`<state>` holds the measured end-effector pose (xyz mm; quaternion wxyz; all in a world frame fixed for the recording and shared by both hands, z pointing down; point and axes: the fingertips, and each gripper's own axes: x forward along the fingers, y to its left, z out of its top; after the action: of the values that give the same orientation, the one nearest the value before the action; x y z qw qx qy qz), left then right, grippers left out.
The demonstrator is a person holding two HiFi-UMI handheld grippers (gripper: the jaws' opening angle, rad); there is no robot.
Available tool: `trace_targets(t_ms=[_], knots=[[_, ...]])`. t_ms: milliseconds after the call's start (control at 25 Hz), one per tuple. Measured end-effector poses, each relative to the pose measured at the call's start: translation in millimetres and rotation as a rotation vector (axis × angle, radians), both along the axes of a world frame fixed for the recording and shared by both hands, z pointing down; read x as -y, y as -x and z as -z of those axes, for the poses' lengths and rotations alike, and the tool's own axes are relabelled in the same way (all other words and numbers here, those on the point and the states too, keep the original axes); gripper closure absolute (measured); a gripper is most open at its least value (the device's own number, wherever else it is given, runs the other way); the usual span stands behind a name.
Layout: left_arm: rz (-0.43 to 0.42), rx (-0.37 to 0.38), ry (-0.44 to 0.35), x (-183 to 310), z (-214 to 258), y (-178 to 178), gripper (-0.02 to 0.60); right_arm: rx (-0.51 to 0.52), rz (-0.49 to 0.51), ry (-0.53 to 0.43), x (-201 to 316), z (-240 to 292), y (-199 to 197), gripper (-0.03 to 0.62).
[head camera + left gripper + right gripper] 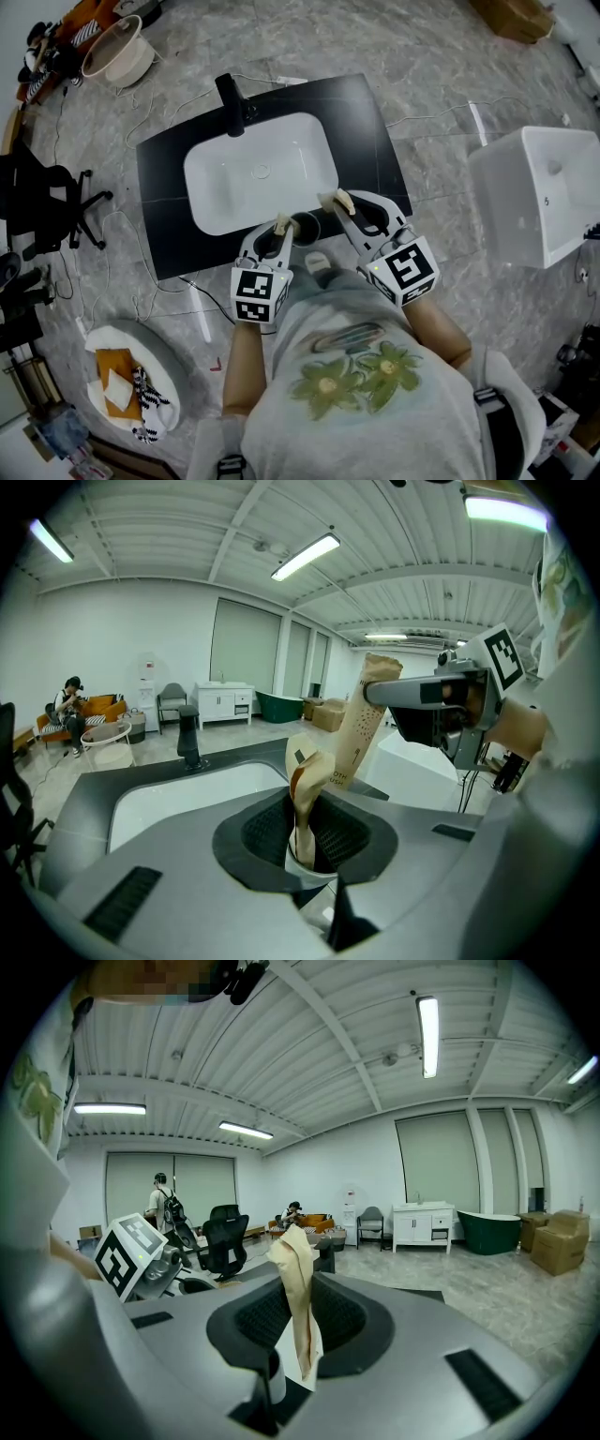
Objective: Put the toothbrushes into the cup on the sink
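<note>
Cup [305,225] on countertop [164,216], before basin [225,187]

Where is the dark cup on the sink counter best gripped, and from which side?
Probably across its round wall, coming from the front: the cup stands upright, mouth up, close to the front edge of the counter, with the basin behind it.

Left wrapped toothbrush [309,799], right wrapped toothbrush [298,1297] — brushes unseen under paper; white basin [511,211] clipped at the edge

Left tool [307,844] is clamped tight on a tan paper-wrapped toothbrush [312,778] that sticks up between the jaws. Right behind it, the right tool [386,692] grips a second tan paper toothbrush pack [361,738] near its top. Further back: white oval basin [173,801], black faucet [190,739], dark counter [103,780].
</note>
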<state>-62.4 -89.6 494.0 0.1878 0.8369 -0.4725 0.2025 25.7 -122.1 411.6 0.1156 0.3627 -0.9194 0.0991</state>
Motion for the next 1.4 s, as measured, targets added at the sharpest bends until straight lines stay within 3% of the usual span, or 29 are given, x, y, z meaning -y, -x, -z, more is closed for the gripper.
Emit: trace_targets(t_ms=[1400], knots=[[-0.029,-0.002,0.049,-7.0,-29.5,-0.3,0.523,-0.037,0.002,0.016,-6.2,-2.4,8.3,0.516]])
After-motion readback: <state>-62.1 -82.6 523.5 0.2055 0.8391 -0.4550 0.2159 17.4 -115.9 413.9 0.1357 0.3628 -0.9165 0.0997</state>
